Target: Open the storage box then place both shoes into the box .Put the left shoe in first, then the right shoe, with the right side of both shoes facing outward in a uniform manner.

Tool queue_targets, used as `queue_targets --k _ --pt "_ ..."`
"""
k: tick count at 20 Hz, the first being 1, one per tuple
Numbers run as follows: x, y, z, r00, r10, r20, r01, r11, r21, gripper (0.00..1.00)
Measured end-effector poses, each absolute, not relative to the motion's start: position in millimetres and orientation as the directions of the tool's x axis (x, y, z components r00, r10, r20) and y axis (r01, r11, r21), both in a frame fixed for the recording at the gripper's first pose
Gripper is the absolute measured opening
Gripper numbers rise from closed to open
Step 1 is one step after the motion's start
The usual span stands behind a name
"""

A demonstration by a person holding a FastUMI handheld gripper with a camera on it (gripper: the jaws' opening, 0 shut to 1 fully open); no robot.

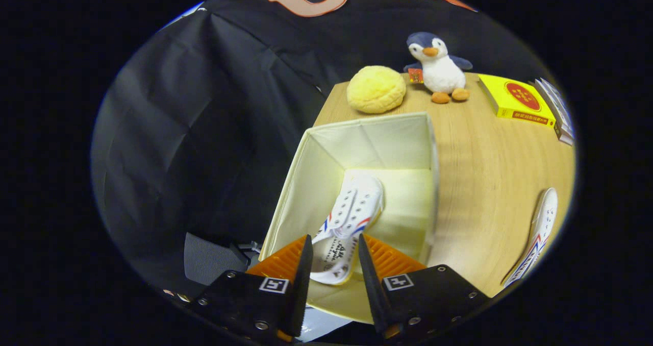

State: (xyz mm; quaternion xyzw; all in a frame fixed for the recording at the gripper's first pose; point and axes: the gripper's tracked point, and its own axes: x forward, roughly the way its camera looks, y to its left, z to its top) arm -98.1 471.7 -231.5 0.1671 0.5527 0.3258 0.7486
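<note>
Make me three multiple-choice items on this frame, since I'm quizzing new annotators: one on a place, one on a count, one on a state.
1. Where is the second shoe?
A. on the table beside the box
B. on the penguin
C. under the book

2. How many shoes lie in the storage box?
A. none
B. one
C. two

3. How is the gripper?
A. clamped on the yellow book
C. pressing the plush bun
B. parted, with the heel of the shoe in the box between its fingers

Answers: 1 A, it lies on the wooden table to the box's side. 2 B, a single white shoe lies inside. 3 B, gaps show between the fingers and the heel.
</note>
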Motion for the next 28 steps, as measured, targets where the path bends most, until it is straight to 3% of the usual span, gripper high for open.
queue_targets --k 4,8,13,19,23,28 --pt "-80.5 395.5 -208.3 0.321 0.649 -0.69 -0.363 0.757 0.544 0.83" --pt "-71.9 300.0 -228.0 0.42 0.544 -0.726 -0.328 0.838 0.437 0.93" --pt "-93.6 193.6 -290.2 0.437 0.387 -0.812 -0.22 0.921 0.321 0.95" --pt "-130.6 116.0 -366.5 0.383 0.238 -0.893 -0.158 0.969 0.19 0.94" --pt "-147.3 111.5 -398.3 0.325 0.233 -0.916 -0.146 0.97 0.195 0.88" --pt "-140.8 116.4 -420.7 0.331 0.212 -0.92 -0.159 0.973 0.167 0.74"
